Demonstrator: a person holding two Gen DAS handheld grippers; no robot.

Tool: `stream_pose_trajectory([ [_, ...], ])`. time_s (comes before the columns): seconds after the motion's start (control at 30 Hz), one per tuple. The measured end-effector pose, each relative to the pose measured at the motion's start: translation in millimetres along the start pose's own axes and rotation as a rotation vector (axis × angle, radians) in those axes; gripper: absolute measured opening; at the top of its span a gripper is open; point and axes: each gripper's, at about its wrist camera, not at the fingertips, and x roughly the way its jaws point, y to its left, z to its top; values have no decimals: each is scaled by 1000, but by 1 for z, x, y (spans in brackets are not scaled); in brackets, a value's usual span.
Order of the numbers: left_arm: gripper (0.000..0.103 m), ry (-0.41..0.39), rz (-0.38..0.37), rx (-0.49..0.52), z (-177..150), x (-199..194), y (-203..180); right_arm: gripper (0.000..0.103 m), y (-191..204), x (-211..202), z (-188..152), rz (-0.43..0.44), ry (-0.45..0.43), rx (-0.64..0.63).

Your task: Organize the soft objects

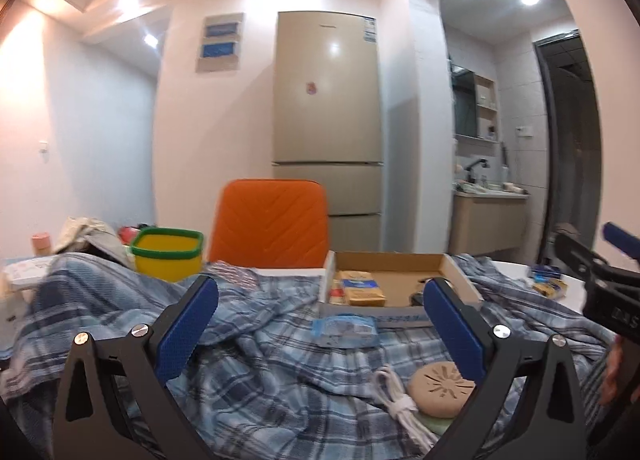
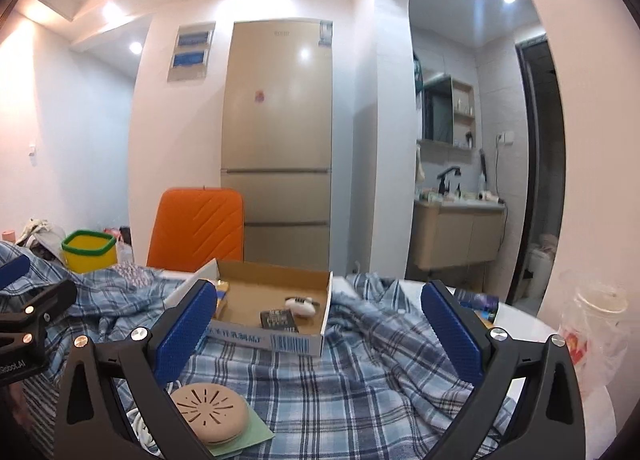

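A blue plaid cloth lies rumpled over the table; it also shows in the right wrist view. My left gripper is open and empty above the cloth. My right gripper is open and empty above the cloth, in front of a shallow cardboard box. The right gripper shows at the right edge of the left wrist view. The left gripper shows at the left edge of the right wrist view.
The cardboard box holds packets and small items. A tan round vented disc and a white cord lie on the cloth. A yellow bin with a green rim and an orange chair stand behind. A plastic bag is at the right.
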Motion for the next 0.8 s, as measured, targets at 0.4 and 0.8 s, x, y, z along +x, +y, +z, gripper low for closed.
stream_pose_trajectory([
  [0.4, 102, -13, 35, -11, -1, -4, 5, 103, 19, -19, -2, -3, -85, -91],
  [0.8, 102, -9, 12, -28, -1, -4, 6, 103, 9, -7, -1, 32, -21, -49],
])
